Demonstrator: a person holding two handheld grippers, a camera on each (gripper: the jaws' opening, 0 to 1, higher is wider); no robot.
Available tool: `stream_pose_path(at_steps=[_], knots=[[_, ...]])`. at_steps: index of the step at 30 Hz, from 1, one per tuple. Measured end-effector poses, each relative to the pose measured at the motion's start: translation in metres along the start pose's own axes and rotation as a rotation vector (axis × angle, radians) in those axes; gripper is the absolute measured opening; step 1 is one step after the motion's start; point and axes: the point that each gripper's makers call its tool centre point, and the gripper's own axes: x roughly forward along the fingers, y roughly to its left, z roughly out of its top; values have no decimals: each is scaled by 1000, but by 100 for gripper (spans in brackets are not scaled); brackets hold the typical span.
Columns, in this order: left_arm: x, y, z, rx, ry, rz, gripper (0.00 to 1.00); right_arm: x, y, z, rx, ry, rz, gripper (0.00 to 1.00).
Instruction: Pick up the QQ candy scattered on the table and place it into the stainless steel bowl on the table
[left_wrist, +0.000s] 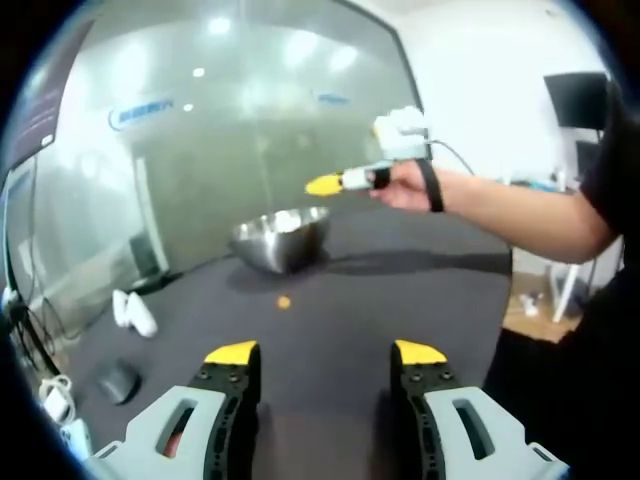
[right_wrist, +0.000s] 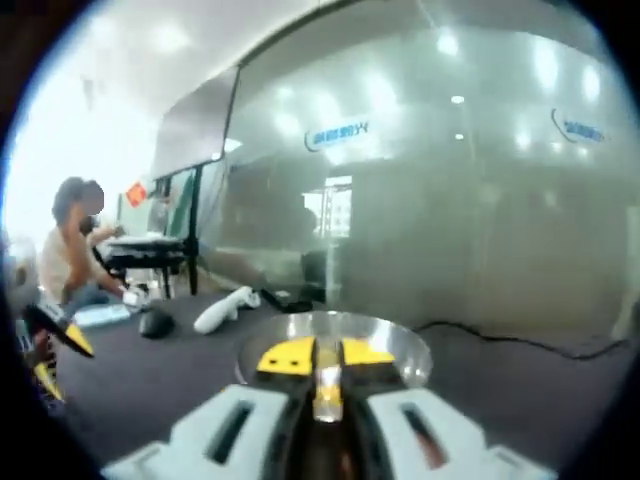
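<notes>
Right gripper (right_wrist: 327, 385) jaws pinched on a candy (right_wrist: 327, 398), poised directly over the steel bowl (right_wrist: 400, 345). Left gripper (left_wrist: 325, 365) jaws open, empty. One orange candy (left_wrist: 284, 302) on the bench (left_wrist: 420, 290), ahead of the left jaws, short of the bowl.

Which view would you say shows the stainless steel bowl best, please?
The left gripper view: the whole stainless steel bowl sits on the table, side on and unobstructed. In the right gripper view, only its rim shows, behind the right hand-held gripper.
</notes>
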Motion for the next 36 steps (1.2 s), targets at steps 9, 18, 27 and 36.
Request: stream_pose_path(at_steps=[9,18,27,36], knots=[[-5,9,-2,-14,-6,25,53,11,-7,9,176,-83,-23,29],[-4,9,0,-15,-14,29,53,-4,-10,4,141,-44,-36,25],[-5,12,-1,-20,-16,36,53,-47,31,6,39,-45,183,25],[1,11,2,-17,-22,27,53,-77,49,-34,-5,38,346,24]])
